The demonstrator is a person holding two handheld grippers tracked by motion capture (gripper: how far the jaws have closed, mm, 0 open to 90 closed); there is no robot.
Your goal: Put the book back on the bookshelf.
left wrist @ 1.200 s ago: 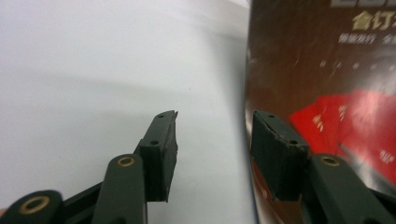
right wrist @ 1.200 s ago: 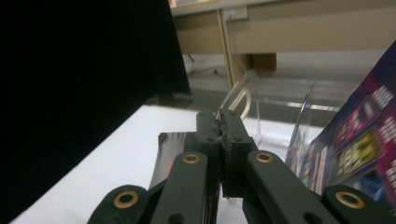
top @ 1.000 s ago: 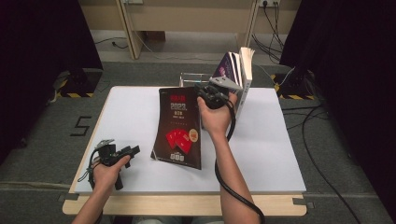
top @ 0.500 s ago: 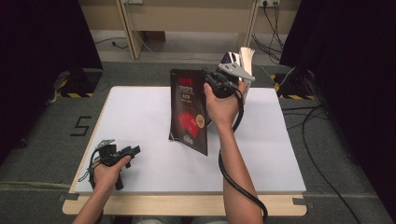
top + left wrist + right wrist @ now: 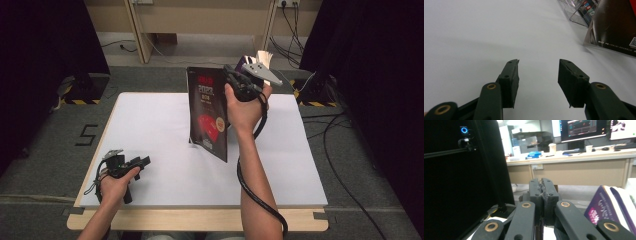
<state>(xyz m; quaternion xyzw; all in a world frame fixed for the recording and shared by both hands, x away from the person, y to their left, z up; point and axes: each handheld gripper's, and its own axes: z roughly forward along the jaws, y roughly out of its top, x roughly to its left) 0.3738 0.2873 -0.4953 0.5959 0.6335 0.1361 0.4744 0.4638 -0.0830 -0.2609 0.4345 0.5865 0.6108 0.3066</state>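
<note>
White table (image 5: 150, 125) at frame centre: right gripper (image 5: 235, 80) clenched on upright black book (image 5: 207, 112), purple books (image 5: 609, 205) behind it, left gripper (image 5: 142, 161) released lower left.

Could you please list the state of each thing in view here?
Black book: held upright, lower edge close to the table, contact unclear.
Right tongs: shut on the black book's top edge.
Left tongs: open, empty, low over the table.
Books in stand: upright.

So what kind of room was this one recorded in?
Probably an office or lab corner set up for recording. A white table stands between black curtains, a small camera sits on a black frame, and desks behind carry computer monitors.
</note>
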